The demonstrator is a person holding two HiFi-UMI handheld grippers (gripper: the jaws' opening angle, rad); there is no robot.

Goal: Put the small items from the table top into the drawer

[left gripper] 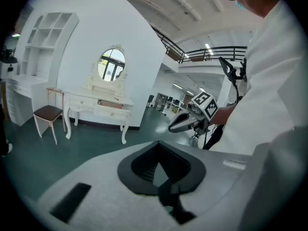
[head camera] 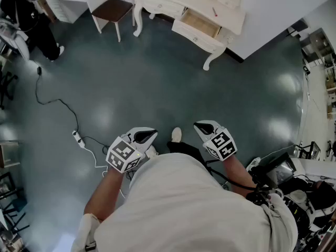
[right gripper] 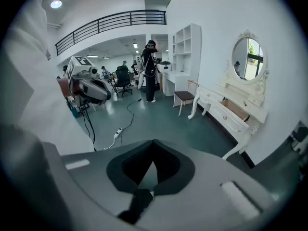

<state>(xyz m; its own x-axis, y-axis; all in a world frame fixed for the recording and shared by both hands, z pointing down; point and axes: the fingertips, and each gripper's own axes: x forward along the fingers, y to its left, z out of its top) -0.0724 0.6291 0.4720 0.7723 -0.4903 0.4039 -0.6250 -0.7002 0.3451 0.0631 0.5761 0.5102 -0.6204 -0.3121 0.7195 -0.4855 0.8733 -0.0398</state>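
The left gripper (head camera: 148, 135) and the right gripper (head camera: 201, 126) are hanging near the person's body, each with its jaws pressed together on nothing. Far off, a small red item (head camera: 214, 10) is lying on the white table (head camera: 233, 19) just beyond the open drawer (head camera: 199, 23). It is showing too small to identify, but it is probably light and stiff, calling for a pinch across its narrow middle.

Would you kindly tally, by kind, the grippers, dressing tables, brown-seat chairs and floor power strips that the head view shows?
Grippers: 2 (left gripper, right gripper)
Dressing table: 1
Chair: 1
Power strip: 1
Total: 5
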